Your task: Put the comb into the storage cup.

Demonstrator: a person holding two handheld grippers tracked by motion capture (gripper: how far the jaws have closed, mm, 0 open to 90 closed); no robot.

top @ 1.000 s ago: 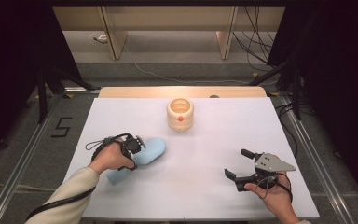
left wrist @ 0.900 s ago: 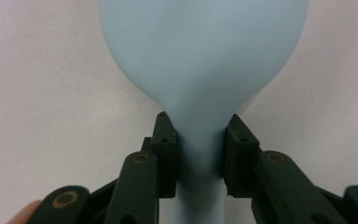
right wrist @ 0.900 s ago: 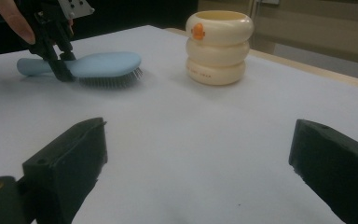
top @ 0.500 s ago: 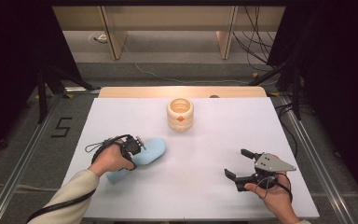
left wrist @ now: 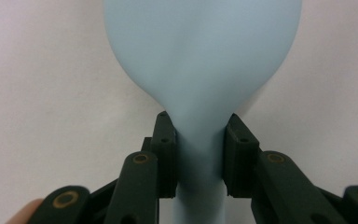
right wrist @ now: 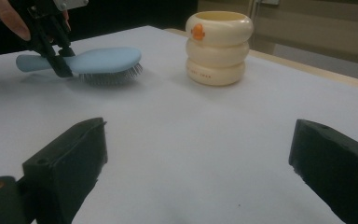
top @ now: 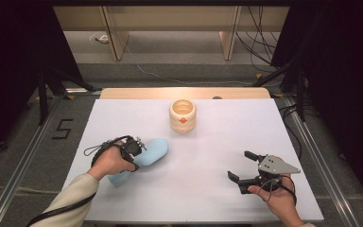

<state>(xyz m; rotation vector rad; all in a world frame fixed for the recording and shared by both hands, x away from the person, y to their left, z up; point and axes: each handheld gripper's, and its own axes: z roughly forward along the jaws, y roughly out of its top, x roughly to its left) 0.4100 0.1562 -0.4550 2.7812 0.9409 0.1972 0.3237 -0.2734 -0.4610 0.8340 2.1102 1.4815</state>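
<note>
A light blue hairbrush [top: 149, 152] lies bristles down on the white table [top: 217, 142], left of centre. My left gripper [top: 133, 152] is shut on its neck, where the handle meets the head [left wrist: 200, 140]; the pads [left wrist: 165, 149] press on both sides. The right gripper view shows the brush [right wrist: 98, 60] resting on its bristles, with the left gripper [right wrist: 58, 60] on it. A cream ribbed cup [top: 183, 115] with an orange mark stands upright at the back centre, also seen as the cup [right wrist: 219, 46]. My right gripper [top: 246, 165] hovers open at the front right, with nothing between its fingers [right wrist: 70, 163].
A wooden strip [top: 184, 92] borders the table's far edge. Metal rails [top: 307, 142] run along both sides, and the floor at the left bears a number mark [top: 62, 128]. Cables trail on the floor behind.
</note>
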